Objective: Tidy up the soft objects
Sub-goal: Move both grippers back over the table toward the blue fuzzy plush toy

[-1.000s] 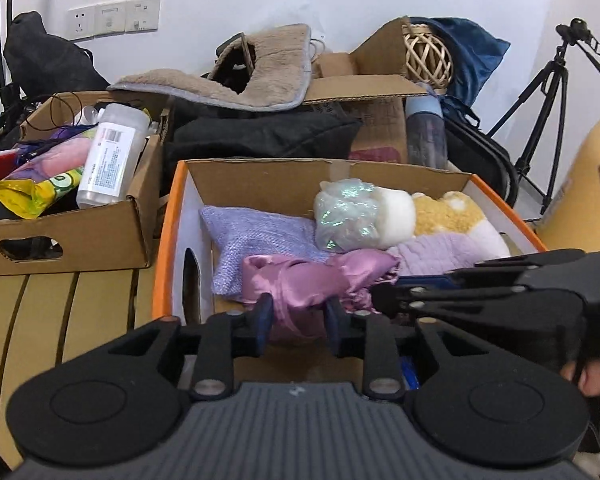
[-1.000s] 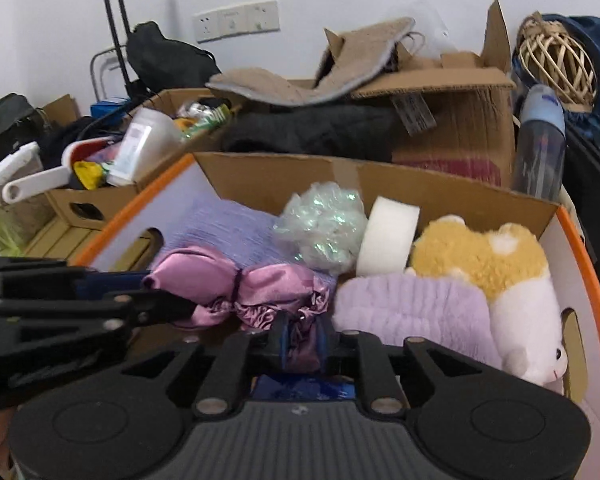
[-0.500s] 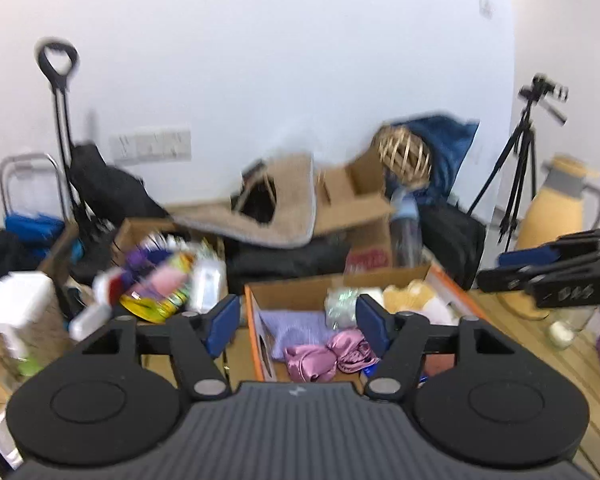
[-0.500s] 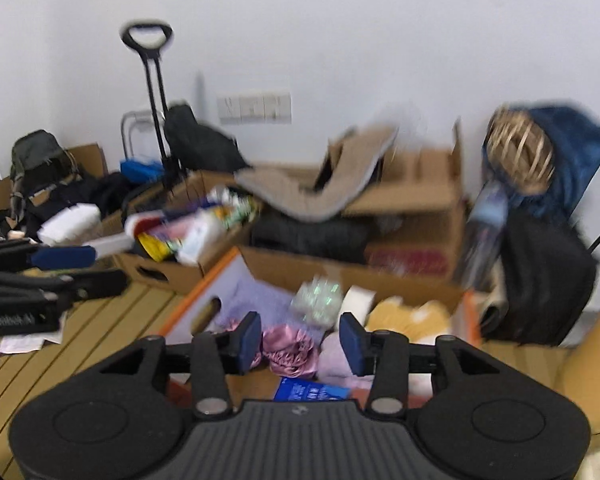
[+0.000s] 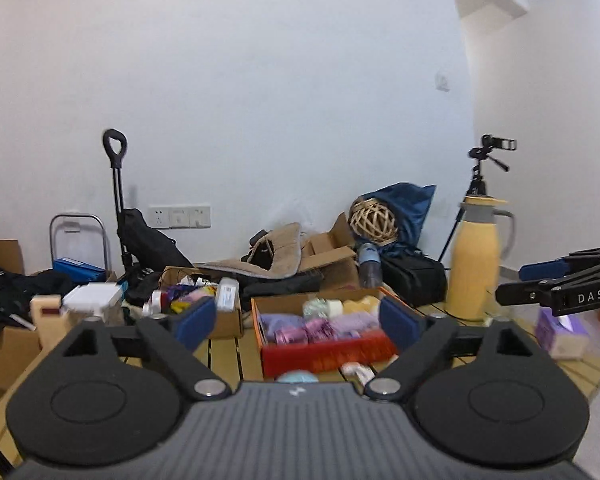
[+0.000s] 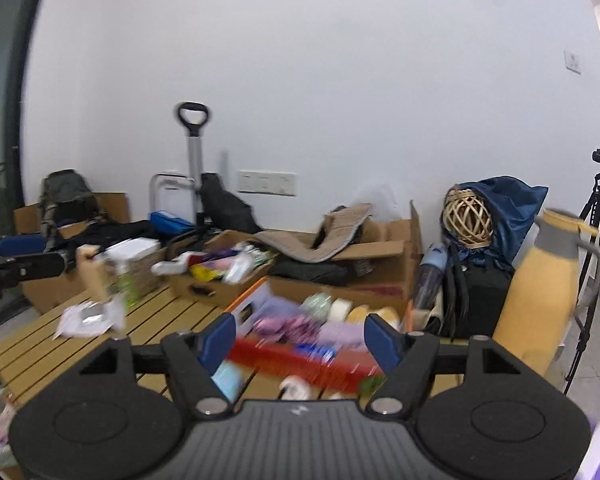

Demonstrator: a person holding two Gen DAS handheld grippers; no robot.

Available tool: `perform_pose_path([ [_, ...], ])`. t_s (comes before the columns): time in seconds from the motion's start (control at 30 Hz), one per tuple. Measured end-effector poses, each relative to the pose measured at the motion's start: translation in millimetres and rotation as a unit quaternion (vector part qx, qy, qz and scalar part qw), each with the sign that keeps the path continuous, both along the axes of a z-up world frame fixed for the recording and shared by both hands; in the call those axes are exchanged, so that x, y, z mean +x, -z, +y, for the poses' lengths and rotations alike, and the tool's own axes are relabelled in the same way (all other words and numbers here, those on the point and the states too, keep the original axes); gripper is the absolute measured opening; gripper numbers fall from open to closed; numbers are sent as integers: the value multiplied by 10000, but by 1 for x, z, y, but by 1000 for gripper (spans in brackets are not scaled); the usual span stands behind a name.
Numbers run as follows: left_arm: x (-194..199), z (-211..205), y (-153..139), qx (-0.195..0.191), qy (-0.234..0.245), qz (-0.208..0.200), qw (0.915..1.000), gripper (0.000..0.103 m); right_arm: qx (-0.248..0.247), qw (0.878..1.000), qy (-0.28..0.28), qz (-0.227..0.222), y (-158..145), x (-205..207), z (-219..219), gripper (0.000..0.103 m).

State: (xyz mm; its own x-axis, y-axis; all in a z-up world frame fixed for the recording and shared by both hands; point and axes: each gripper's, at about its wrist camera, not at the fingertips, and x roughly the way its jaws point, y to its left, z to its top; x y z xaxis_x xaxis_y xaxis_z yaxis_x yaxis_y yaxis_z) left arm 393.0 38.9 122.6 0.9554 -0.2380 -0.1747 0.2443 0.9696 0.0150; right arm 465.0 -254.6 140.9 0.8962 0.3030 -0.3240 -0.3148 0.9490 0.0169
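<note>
An orange-red cardboard box [image 5: 324, 354] on the slatted wooden table holds soft things: a pink satin piece [image 5: 318, 326], lilac fabric [image 5: 278, 322], a white roll and a yellow plush. It also shows blurred in the right wrist view [image 6: 308, 364]. My left gripper [image 5: 298, 318] is open, empty, and held back from the box. My right gripper [image 6: 298, 336] is open and empty too, also well back from it. The right gripper shows from the side in the left wrist view [image 5: 560, 286], the left one in the right wrist view [image 6: 16, 258].
A second cardboard box [image 5: 224, 316] of bottles and packets stands left of the orange one. A yellow thermos jug [image 5: 476, 260] stands to its right, a tissue pack [image 5: 560, 332] further right. Small items [image 5: 358, 370] lie before the box. Boxes, bags and a tripod [image 5: 480, 184] line the wall.
Both grippers let go of the pink satin piece, opened wide, and pulled up and back from the box. The satin piece now lies in the box.
</note>
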Motion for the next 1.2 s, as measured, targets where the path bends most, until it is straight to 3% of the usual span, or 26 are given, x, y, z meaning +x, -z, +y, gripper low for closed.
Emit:
perform_pose_path([
  [0.13,-72,4,53,56,-88,229,9997,97,292,9993,-241,-67,40,-84,13,82],
  [0.27,-114,15,73,-67,-173,247,9995,102,325,9990,-281,132,77,-139,33,84],
  [0.37,-118,18,67,-62,-233,150,9996,103,613,9957,-585,383,92,-152,41,84],
  [0.53,-108,19,69,-257,-215,236,9992,103,419,9977,-367,399,99,-149,46,86],
  [0.83,-43,16,100,-322,-166,816,9960,103,794,9940,93,748,128,-98,30,85],
  [1.0,27,20,110,-469,-93,1126,9925,102,787,9924,31,941,138,-43,39,78],
  [1.07,58,23,112,-578,-8,1218,9909,99,778,9920,-51,996,140,-13,45,77],
  [1.2,126,26,121,-730,35,1553,9852,89,779,9898,-124,1183,150,45,55,65],
])
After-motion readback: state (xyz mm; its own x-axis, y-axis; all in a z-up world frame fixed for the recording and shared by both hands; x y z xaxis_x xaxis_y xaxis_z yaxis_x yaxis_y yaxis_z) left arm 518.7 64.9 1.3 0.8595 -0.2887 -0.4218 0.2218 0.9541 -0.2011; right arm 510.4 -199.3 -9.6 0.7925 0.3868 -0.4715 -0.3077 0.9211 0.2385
